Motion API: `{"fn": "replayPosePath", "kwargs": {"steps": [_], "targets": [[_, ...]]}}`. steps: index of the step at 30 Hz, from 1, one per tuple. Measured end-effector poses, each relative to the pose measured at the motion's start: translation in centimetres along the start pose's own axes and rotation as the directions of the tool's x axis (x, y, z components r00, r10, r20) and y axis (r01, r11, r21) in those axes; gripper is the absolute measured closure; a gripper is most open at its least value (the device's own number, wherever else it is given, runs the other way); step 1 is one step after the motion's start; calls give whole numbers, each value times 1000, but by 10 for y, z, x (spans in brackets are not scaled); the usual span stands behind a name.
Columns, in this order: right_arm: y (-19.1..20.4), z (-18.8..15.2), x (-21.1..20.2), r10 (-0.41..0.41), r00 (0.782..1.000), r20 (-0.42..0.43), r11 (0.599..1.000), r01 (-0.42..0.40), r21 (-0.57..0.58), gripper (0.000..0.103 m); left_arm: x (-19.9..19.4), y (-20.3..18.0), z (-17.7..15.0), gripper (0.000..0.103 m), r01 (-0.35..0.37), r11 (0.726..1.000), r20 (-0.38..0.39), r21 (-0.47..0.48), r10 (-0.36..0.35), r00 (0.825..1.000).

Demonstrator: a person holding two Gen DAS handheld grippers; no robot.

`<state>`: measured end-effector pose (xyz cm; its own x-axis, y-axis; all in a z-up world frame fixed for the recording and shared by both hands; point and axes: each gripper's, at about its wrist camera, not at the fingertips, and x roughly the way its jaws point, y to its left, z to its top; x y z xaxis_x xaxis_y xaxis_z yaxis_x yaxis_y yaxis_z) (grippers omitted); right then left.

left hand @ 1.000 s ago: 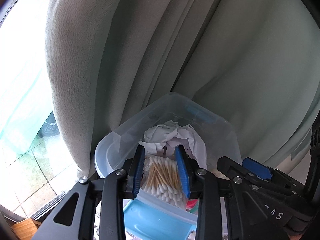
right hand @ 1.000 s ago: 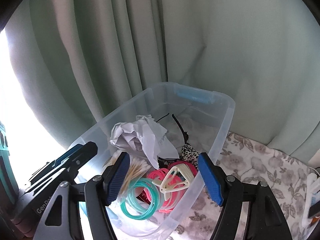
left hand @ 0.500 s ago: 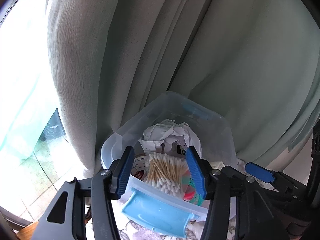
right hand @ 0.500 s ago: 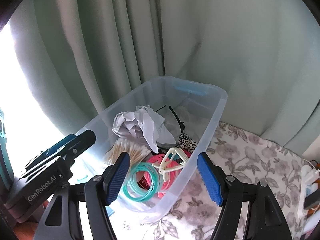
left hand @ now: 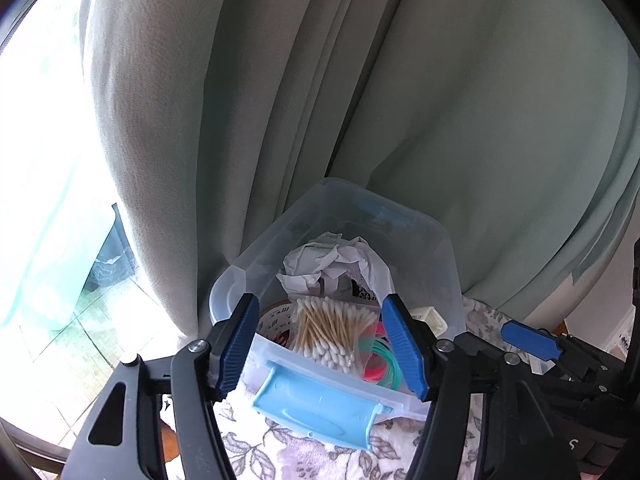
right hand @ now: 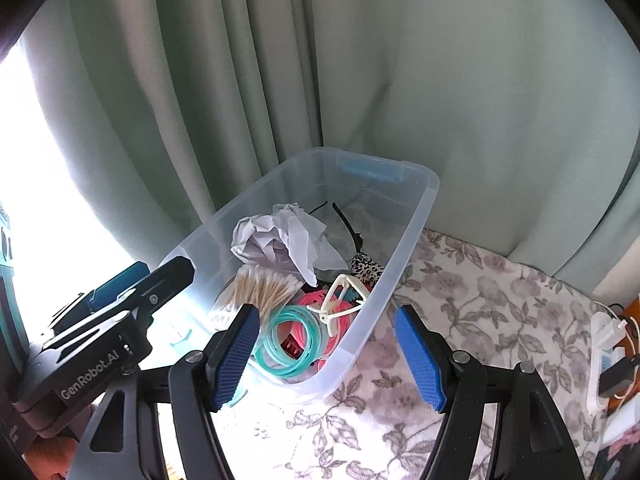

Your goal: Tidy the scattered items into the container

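Note:
A clear plastic container with blue latches stands on a floral cloth against the curtain. Inside lie a pack of cotton swabs, crumpled paper, teal rings, pink rings, a white clip and a black headband. My left gripper hovers over the near end of the container. Its jaws are opening, and the swabs lie below them, untouched. My right gripper stands open above the container's near corner, holding nothing.
A pale green curtain hangs right behind the container. A bright window is on the left. The floral cloth stretches to the right, where a white power strip with plugs lies at its edge.
My left gripper's jaws have spread apart and let go of the cotton swab pack, which now rests in the container. The gripper has pulled back and up. My right gripper has drawn back slightly.

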<state>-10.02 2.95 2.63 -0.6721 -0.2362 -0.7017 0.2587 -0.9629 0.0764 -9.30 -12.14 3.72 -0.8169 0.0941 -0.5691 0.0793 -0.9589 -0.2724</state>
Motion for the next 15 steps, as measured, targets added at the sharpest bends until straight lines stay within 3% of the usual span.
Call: {"fn": "replayPosePath", "kwargs": {"steps": [10, 15], "targets": [[3, -2, -9, -14, 1000, -1, 1000, 14, -5, 22, -11, 0, -1, 33, -7, 1000, -1, 21, 7, 1000], [0, -3, -12, -18, 1000, 5, 1000, 18, 1, 16, -11, 4, -2, 23, -3, 1000, -8, 12, 3, 1000]]}}
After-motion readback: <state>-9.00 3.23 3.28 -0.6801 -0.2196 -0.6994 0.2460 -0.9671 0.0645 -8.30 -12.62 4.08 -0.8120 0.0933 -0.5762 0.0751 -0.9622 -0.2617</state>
